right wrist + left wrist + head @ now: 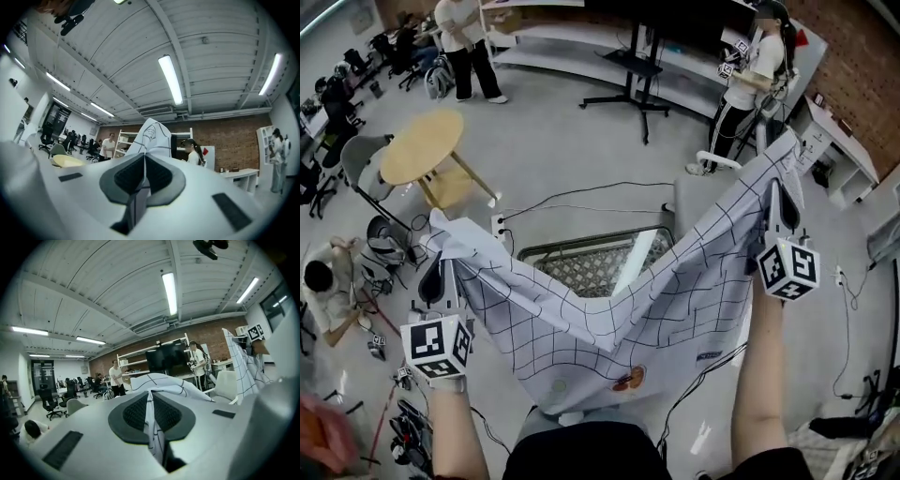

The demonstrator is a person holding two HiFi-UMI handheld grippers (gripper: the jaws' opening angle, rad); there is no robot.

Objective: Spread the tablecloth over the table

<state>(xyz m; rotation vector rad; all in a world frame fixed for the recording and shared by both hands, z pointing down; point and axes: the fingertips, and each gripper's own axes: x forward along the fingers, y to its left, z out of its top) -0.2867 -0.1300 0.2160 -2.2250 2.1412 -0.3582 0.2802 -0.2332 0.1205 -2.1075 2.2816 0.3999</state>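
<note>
A white tablecloth (675, 281) with a black grid hangs in a V between my two grippers, held up in the air. My left gripper (439, 248) is shut on its left corner, and in the left gripper view a fold of the cloth (151, 413) is pinched between the dark pads. My right gripper (776, 192) is higher and pinches the right corner. In the right gripper view the cloth's corner (152, 136) pokes up past the shut jaws. The table (581, 267), dark-framed with a patterned top, lies beyond and below the cloth.
A round wooden table (422, 145) stands far left, a monitor stand (628, 84) at the back. A white chair (712, 164) is behind the cloth. People stand at the back (469, 47) and right (750, 84); one crouches at left (319, 281). Cables (581, 192) cross the floor.
</note>
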